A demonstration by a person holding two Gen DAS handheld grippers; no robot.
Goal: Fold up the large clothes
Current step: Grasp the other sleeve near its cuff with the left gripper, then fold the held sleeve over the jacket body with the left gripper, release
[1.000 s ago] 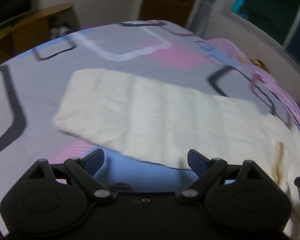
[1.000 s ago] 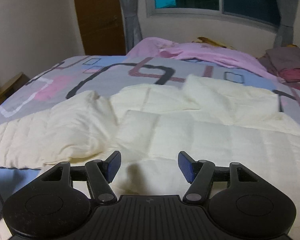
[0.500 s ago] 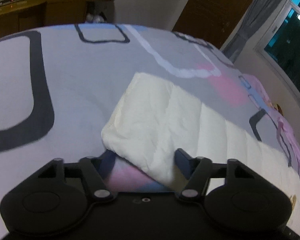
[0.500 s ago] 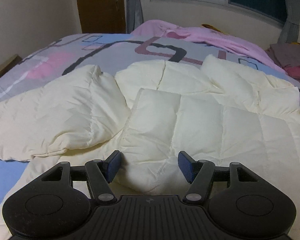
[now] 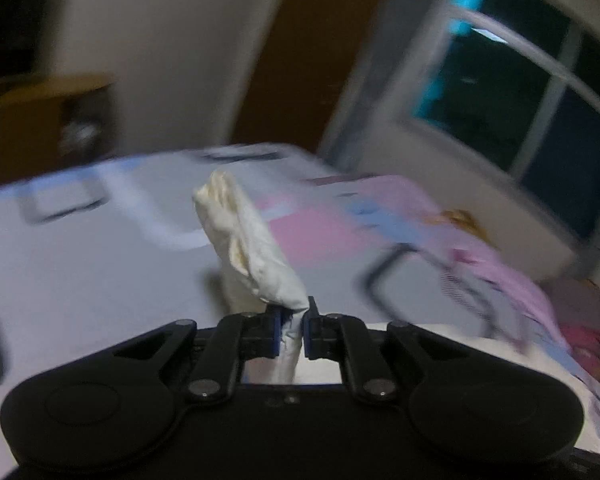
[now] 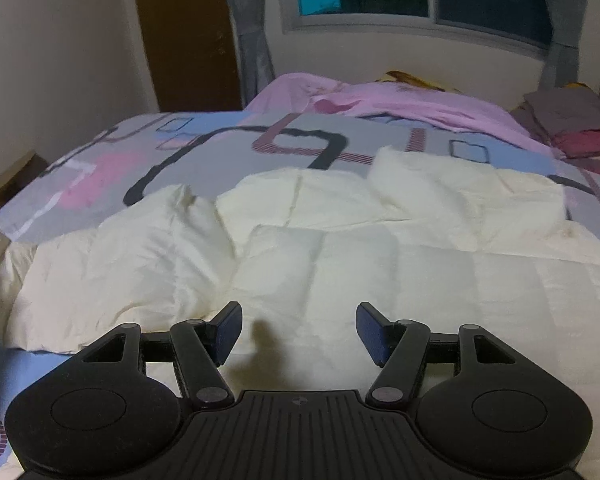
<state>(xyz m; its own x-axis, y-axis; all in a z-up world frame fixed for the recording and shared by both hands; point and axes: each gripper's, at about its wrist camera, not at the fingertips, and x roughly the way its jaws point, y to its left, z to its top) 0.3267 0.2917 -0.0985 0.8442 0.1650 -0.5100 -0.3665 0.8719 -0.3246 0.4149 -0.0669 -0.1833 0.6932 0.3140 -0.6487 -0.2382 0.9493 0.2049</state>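
— Where's the cream quilted garment [image 6: 320, 248] now?

— Spread across the near half of the bed [image 6: 220, 140], puffy and rumpled, with one lobe bunched at the left and another lying toward the pink blanket [image 6: 380, 100] by the window. The left gripper [image 5: 291, 328] has its jaws clamped on a corner of it; the cloth [image 5: 252, 248] stands up out of the jaws in a crumpled peak.

— And the other one?

— The right gripper [image 6: 298, 332] hangs just over the garment's near edge, jaws standing apart with nothing between them.

— Any room to work?

— The far left of the patterned bedspread [image 5: 80, 248] lies bare. On the right edge of the bed sits a pile of folded dark clothes [image 6: 572, 120]. That left view is blurred, mind.
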